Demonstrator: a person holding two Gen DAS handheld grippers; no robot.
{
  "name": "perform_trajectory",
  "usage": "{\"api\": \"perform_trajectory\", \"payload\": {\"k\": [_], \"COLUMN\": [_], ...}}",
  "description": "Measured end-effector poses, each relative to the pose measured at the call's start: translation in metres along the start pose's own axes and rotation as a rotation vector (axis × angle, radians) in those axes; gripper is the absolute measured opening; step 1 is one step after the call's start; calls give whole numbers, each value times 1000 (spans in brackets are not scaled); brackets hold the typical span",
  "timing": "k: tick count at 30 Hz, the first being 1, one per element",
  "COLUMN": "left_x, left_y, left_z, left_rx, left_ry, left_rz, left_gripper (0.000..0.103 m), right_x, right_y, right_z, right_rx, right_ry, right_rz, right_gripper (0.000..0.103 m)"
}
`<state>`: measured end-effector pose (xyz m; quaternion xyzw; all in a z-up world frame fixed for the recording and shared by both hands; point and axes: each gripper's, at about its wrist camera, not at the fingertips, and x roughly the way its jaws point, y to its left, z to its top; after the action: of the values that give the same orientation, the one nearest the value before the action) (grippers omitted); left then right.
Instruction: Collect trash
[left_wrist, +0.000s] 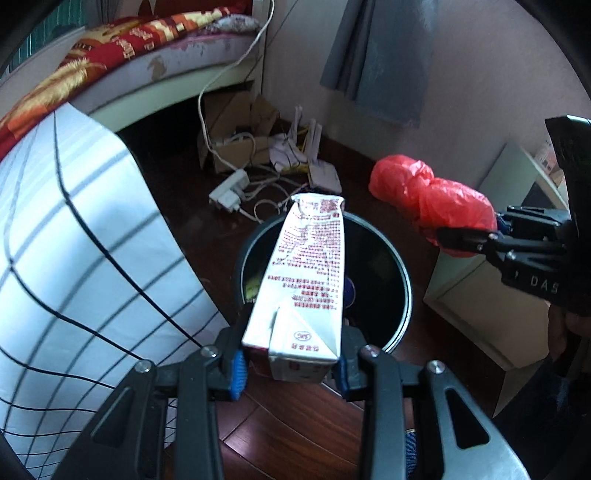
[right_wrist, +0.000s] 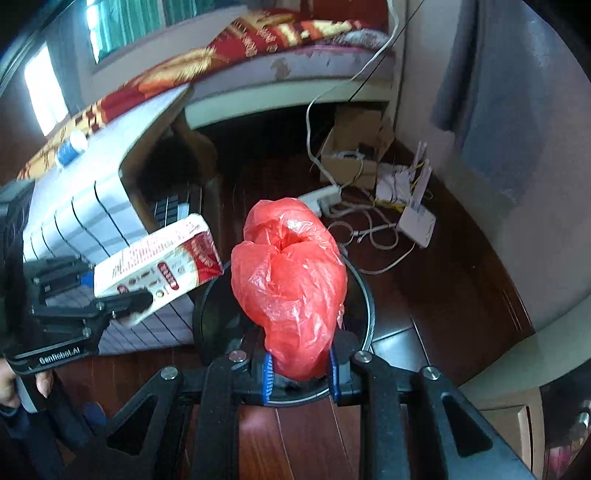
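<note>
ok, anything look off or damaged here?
The milk carton in the left gripper is creased and dented near its top. On the floor behind the trash bin, a power strip lies in tangled cables. The red plastic bag in the right gripper looks merely crumpled.

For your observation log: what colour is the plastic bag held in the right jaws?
Red plastic bag, clearest in the right wrist view.
</note>
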<state>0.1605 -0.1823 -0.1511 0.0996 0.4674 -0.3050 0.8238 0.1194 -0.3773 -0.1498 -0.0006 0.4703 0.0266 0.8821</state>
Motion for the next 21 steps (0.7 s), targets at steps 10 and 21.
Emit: {"api": "perform_trajectory", "payload": {"k": [10, 21], "left_x": [44, 62], "left_y": [-1, 9], "left_z": [2, -12], "left_rx": [6, -13], "left_ry": [97, 133], "left_rz": [14, 116], "left_gripper": [38, 103], "right_x": [67, 100], "right_y": [5, -14], "right_z": [-8, -22], "right_rx": [-95, -132], "right_ry": [153, 255], "right_rz": [19, -108], "right_gripper": [24, 103]}}
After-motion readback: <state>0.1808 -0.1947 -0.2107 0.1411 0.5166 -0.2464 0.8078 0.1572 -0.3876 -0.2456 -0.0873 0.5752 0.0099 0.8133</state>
